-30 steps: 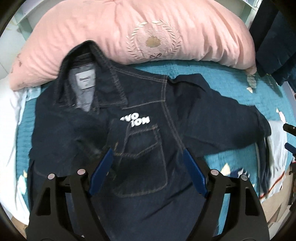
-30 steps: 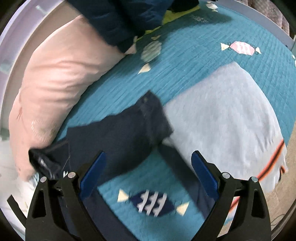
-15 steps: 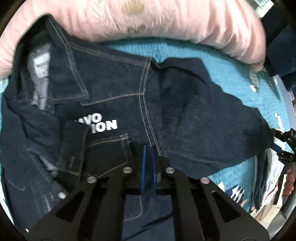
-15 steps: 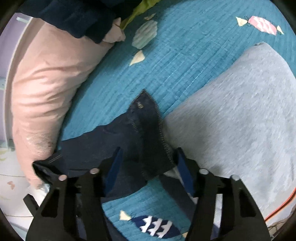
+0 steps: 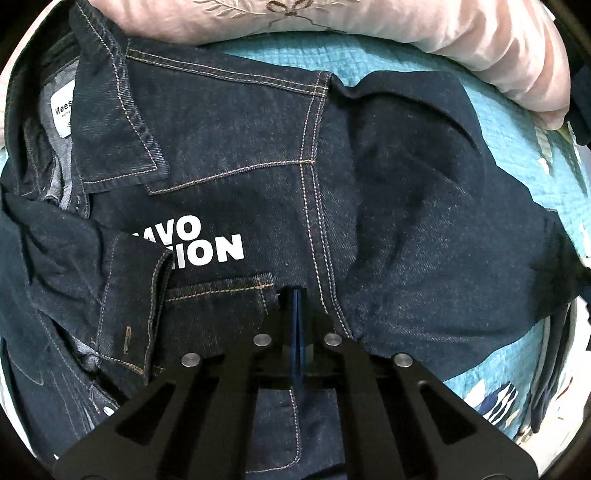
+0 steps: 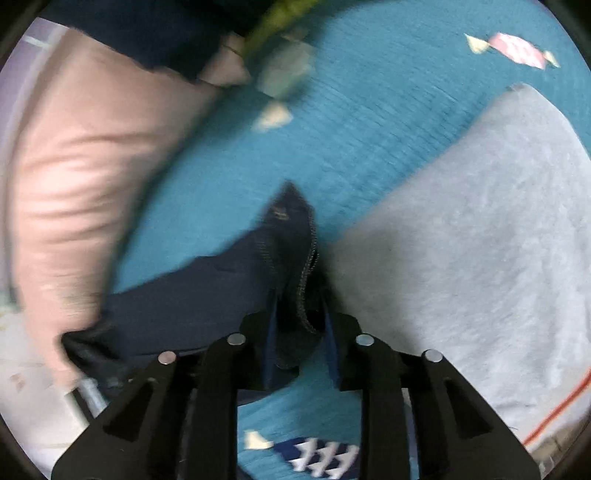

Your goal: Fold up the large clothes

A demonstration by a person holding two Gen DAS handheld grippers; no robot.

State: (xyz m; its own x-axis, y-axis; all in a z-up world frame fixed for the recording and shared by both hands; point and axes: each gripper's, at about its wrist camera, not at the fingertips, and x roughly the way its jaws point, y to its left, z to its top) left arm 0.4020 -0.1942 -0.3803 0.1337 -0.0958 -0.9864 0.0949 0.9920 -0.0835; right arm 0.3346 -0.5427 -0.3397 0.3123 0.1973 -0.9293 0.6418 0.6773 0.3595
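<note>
A dark denim jacket [image 5: 229, 155] with white lettering lies spread on a teal quilt [image 5: 491, 122], collar at the upper left, one sleeve [image 5: 443, 229] stretched to the right. My left gripper [image 5: 296, 295] is shut, its blue pads pressed together on the jacket front beside the chest pocket; whether it pinches cloth is hidden. In the right wrist view the sleeve cuff [image 6: 291, 236] sits between the fingers of my right gripper [image 6: 299, 317], which is shut on it. That view is blurred.
A large pink pillow [image 5: 369, 22] lies behind the jacket and also shows in the right wrist view [image 6: 74, 177]. A grey folded garment [image 6: 461, 240] lies right of the cuff. Dark clothes [image 6: 155, 33] hang beyond the pillow.
Both grippers went from wide open to shut. The left dropped onto the jacket front by the pocket. The right moved in and closed around the sleeve cuff.
</note>
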